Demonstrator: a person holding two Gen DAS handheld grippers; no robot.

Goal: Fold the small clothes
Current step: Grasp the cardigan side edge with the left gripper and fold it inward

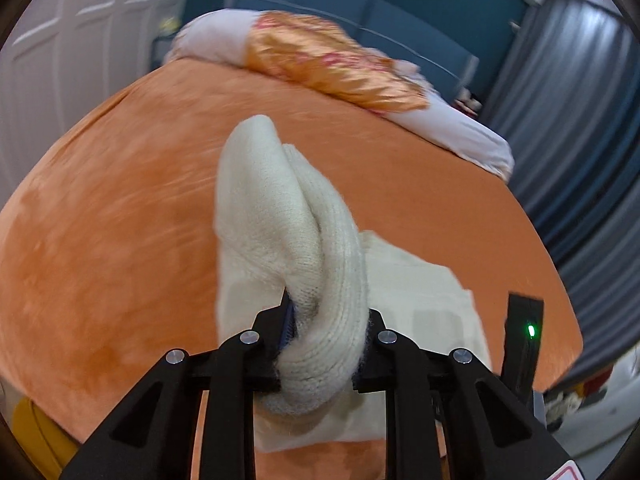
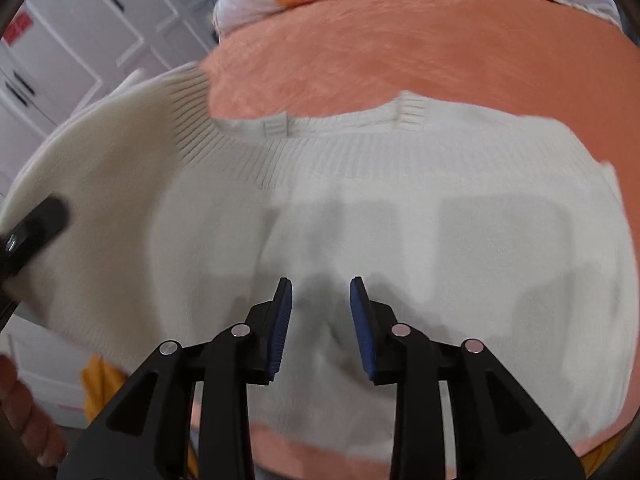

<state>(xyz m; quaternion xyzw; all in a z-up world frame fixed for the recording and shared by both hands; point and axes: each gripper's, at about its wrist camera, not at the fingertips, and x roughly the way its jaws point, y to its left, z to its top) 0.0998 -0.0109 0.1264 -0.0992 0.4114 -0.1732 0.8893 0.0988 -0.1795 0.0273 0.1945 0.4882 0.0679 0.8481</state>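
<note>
A cream knit sweater [image 2: 400, 208] lies flat on an orange bedspread [image 2: 400, 40], its ribbed neckline toward the far side. My left gripper [image 1: 328, 340] is shut on a bunched fold of the sweater [image 1: 280, 208] and holds it lifted above the bed. In the right wrist view this lifted side [image 2: 100, 184] rises at the left, with the left gripper [image 2: 36, 224] dark at the frame edge. My right gripper [image 2: 320, 320] is open and empty, hovering just above the sweater's lower middle, its blue pads [image 2: 280, 332] apart.
Pillows, white and orange-patterned [image 1: 340, 64], lie at the head of the bed. White wardrobe doors [image 2: 80, 40] stand to the left. Grey curtains [image 1: 580, 140] hang at the right. A yellow item [image 2: 96, 388] shows below the bed edge.
</note>
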